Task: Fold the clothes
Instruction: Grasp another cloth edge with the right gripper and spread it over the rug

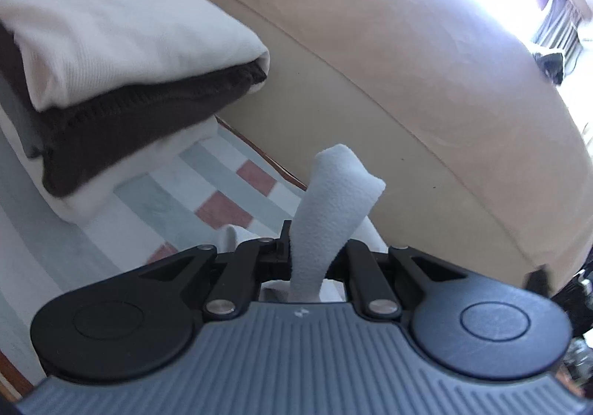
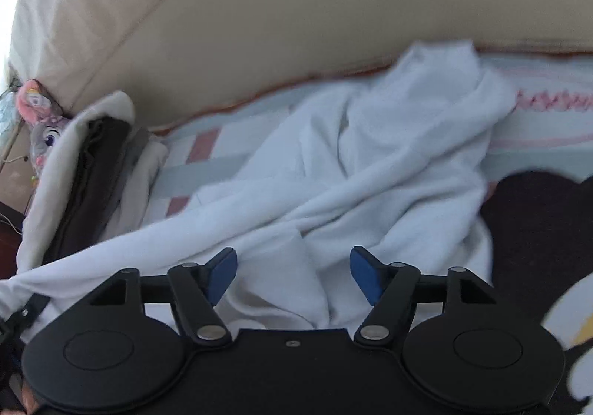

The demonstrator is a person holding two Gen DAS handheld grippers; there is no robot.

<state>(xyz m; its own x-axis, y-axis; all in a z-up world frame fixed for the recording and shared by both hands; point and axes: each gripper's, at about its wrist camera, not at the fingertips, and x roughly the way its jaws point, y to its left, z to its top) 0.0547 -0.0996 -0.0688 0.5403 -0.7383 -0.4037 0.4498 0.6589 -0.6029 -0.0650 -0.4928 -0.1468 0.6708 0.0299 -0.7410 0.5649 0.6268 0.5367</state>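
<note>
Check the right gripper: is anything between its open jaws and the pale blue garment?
Nothing visible. The right gripper is open directly over the crumpled pale blue garment, with only bare cloth below. The left gripper already pinches a fold.

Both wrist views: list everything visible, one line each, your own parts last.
Pale blue garment: one, crumpled on the bedspread.
Folded stack: cream top over dark brown knit, left side.
Bedspread: one, striped pale green, white, pink, underneath.
Cushion: one, beige, behind.
Plush toy: one, pink and grey, far left.
Left gripper: black, shut on a garment fold.
Right gripper: black, blue pads, open above the garment.
</note>
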